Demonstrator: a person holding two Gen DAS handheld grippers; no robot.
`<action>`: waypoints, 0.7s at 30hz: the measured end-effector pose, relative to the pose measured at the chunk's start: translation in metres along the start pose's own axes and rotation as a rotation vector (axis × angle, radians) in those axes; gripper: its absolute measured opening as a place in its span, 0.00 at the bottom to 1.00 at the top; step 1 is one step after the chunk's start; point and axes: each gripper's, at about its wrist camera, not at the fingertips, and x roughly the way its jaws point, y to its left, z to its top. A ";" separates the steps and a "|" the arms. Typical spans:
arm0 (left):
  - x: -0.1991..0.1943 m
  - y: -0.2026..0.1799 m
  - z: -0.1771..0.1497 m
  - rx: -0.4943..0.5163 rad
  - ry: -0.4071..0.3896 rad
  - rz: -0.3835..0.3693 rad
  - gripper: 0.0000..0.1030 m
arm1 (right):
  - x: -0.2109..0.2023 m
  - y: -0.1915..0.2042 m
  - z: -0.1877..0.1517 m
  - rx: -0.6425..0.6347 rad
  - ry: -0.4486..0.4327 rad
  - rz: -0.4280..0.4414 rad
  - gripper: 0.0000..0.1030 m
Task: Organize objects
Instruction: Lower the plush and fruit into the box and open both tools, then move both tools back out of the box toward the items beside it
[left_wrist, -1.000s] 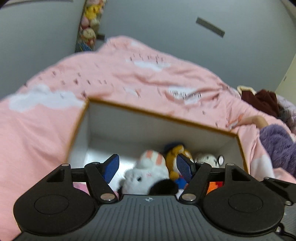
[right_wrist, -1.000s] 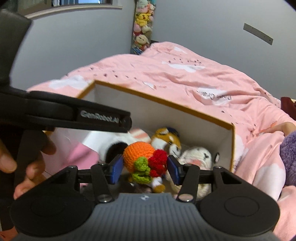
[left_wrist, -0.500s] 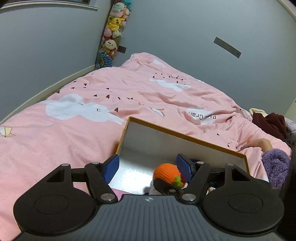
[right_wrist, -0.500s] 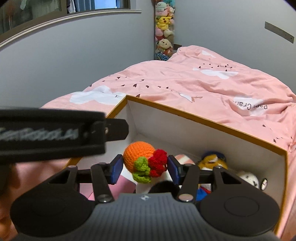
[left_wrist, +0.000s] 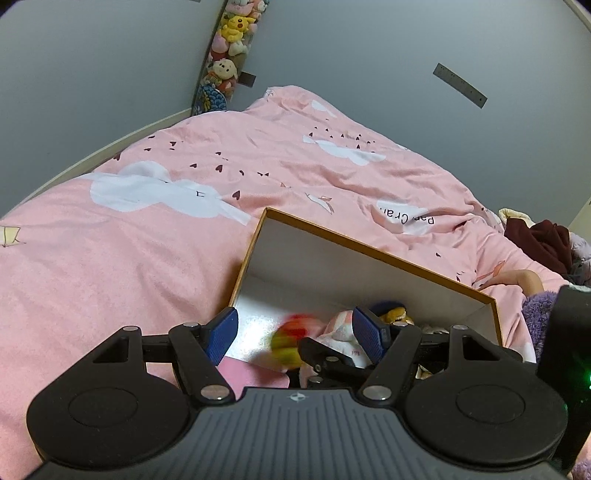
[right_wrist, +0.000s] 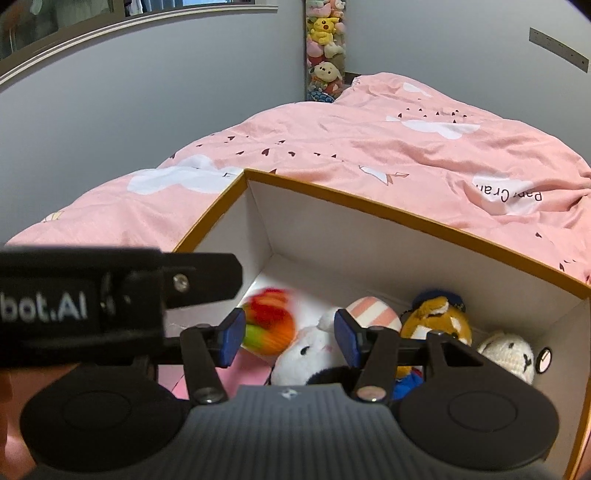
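Right wrist view: right gripper (right_wrist: 290, 338) spread wide, empty; crochet toy (right_wrist: 267, 323) blurred, seemingly dropping into box (right_wrist: 406, 218) beside white plush (right_wrist: 308, 354); left gripper (left_wrist: 295, 334) likewise parted, idle; next, probably withdraw, fetch another item.

Both views are dim and even, with soft indoor light and a cool grey cast on the walls. No hard shadows fall on the pink bedspread (right_wrist: 369, 147); the box (right_wrist: 332, 229) has a pale sheen on its white floor just ahead of the left hand-held gripper (left_wrist: 295, 332). The crochet toy (right_wrist: 269, 325) is smeared by motion blur in both views. Fisheye distortion bends the wall edges, and dark vignetting fills the corners. A green glow shows at the far right of the left view.
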 end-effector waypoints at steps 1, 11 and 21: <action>-0.001 0.001 0.001 -0.009 0.003 -0.007 0.78 | -0.003 -0.001 0.000 0.002 -0.006 -0.002 0.56; -0.028 0.007 0.004 -0.036 -0.026 -0.026 0.78 | -0.056 -0.007 -0.014 0.037 -0.070 -0.058 0.58; -0.078 -0.029 -0.016 0.142 -0.147 -0.092 0.78 | -0.139 0.005 -0.049 0.091 -0.206 -0.144 0.66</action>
